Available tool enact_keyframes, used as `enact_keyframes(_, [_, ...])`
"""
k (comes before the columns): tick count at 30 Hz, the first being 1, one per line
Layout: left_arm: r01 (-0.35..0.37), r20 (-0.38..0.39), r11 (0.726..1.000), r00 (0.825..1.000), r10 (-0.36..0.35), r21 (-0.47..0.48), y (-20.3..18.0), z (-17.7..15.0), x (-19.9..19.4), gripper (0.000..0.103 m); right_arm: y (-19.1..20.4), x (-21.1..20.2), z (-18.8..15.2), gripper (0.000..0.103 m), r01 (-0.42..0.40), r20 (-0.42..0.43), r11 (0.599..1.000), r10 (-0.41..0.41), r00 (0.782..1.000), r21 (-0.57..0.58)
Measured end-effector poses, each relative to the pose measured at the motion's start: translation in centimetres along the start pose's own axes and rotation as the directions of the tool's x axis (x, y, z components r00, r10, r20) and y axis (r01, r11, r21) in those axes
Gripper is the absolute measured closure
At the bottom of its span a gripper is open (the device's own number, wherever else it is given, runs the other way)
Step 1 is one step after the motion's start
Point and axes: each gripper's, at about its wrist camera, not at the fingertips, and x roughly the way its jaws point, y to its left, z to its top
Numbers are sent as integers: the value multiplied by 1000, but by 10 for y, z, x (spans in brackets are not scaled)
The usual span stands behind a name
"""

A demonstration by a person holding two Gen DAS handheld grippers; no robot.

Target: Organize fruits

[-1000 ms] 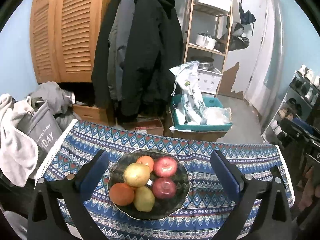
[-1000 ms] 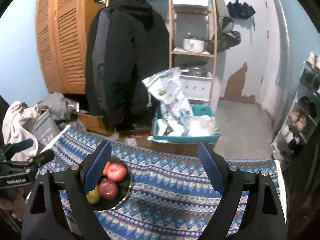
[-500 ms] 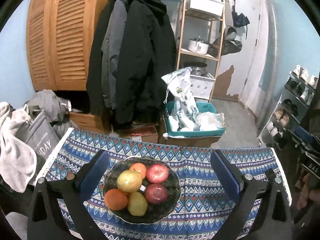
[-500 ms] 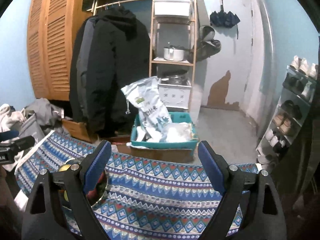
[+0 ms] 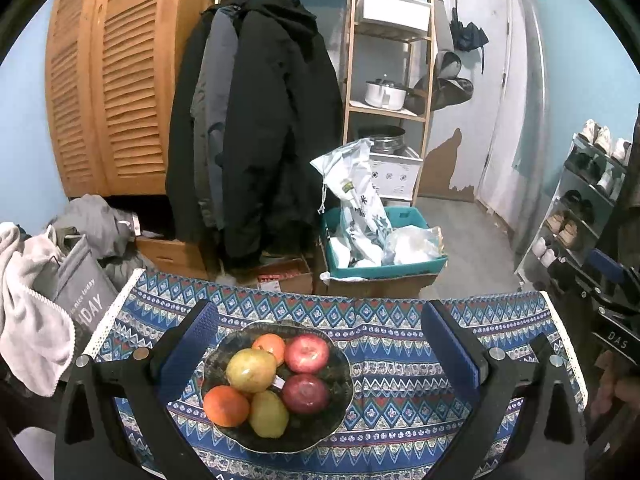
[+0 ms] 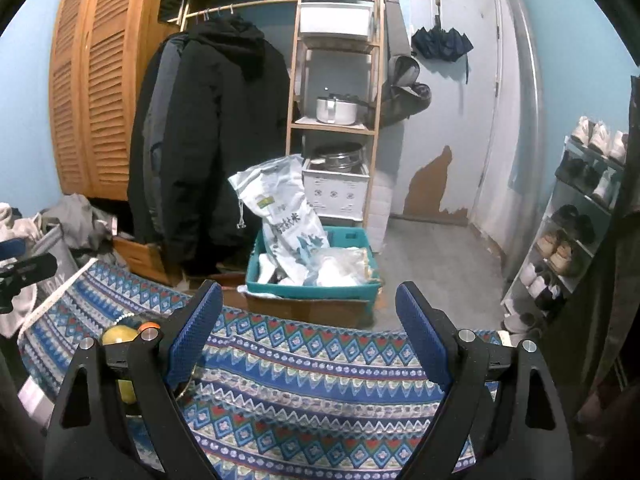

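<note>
A dark bowl (image 5: 320, 432) sits on a blue patterned tablecloth (image 5: 400, 368). It holds two red apples (image 5: 306, 353), two oranges (image 5: 225, 405) and two yellow-green pears (image 5: 251, 369). My left gripper (image 5: 316, 340) is open and empty, its fingers apart on either side of the bowl, above and in front of it. My right gripper (image 6: 308, 332) is open and empty over the bare cloth (image 6: 312, 376) to the right of the bowl. In the right wrist view only a pear (image 6: 116, 335) shows behind the left finger (image 6: 192, 336).
Beyond the table's far edge stand a teal bin (image 5: 384, 256) of bags on a cardboard box, hanging coats (image 5: 260, 128), a wooden shelf (image 5: 388, 80) and a shoe rack (image 5: 580, 208). A grey bag and towel (image 5: 36, 304) lie at the left.
Both grippers have risen and drawn back a little. The bowl sits lower left in the left wrist view. In the right wrist view the bowl has slid behind the left finger.
</note>
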Motion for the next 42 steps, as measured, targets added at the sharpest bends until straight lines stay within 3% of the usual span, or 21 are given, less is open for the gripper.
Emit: enact_keyframes(42, [-22, 8, 1000, 1000, 22, -9, 6, 5, -2, 1, 1, -4, 4, 16, -4, 2, 1000, 4, 1000, -7])
